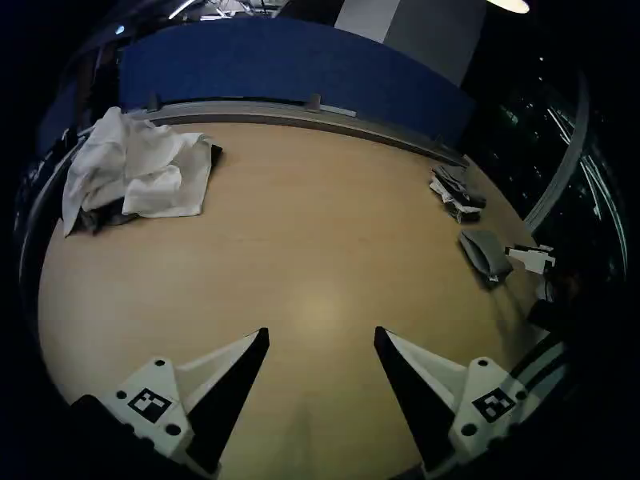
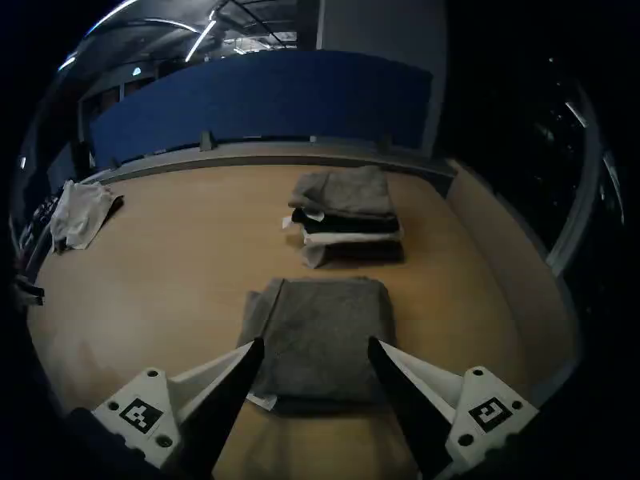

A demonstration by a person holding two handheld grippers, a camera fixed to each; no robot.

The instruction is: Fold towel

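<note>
One grey towel lies folded into a neat rectangle on the table, right at the near edge in the right gripper view. That one looks finished: edges squared, layers flat, only a small white tag peeking out at its near left corner. Just beyond it sits a stack of folded towels, grey on top, dark and white ones beneath, so several folds appear done already.

There is more to come, though. Far off to the left of the table, up against the blue partition, waits a crumpled white heap of cloth with something darker tucked under it. Judging by that heap, the job is partway through. The fresh grey towel probably belongs on the stack, and then the heap needs working down.

Now the jaws. The right gripper hangs over the near edge of the grey towel with its fingers spread wide, one on each side of the towel's middle. It grips nothing, and whether the tips brush the cloth cannot be told from here.

The left gripper is released too, jaws wide apart over bare wood with nothing between them. It points across the table, with the white heap far to the left and well apart from it.
</note>
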